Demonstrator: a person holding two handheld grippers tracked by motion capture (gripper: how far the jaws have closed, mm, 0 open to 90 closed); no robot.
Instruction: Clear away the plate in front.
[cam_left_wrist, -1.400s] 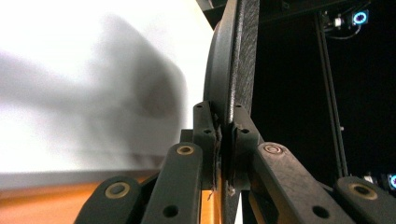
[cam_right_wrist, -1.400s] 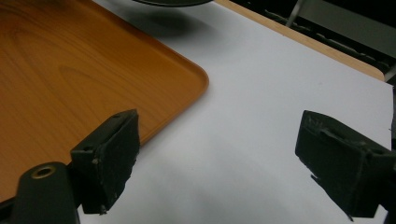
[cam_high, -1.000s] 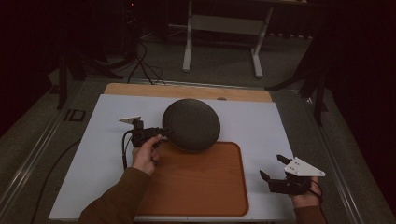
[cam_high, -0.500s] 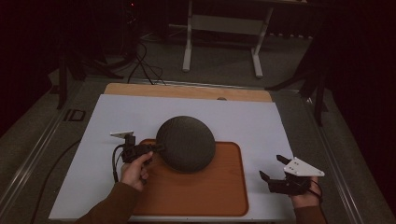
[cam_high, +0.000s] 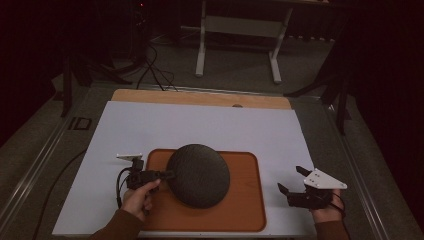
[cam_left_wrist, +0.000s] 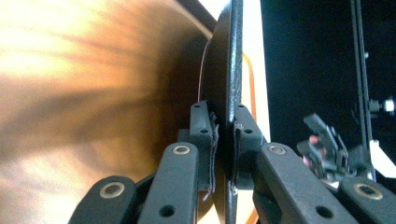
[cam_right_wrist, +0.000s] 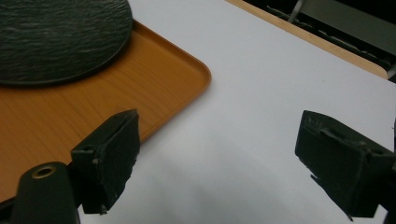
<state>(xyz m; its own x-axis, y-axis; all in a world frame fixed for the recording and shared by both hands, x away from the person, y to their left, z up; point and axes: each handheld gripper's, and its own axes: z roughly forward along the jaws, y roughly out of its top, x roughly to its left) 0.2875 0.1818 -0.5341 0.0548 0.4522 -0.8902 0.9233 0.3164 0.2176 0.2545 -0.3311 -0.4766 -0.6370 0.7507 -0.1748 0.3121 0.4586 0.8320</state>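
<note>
Two grippers in the high view: left gripper (cam_high: 162, 176) pinches the left rim of the dark round plate (cam_high: 200, 175), which sits over the orange tray (cam_high: 245, 210) on the white table (cam_high: 200, 125). Right gripper (cam_high: 290, 182) rests near-right, off the tray.

Left gripper view: pads clamp the plate's edge (cam_left_wrist: 232, 70).

Right gripper view: jaws spread wide over the table, tray corner (cam_right_wrist: 187, 74) just left.
</note>
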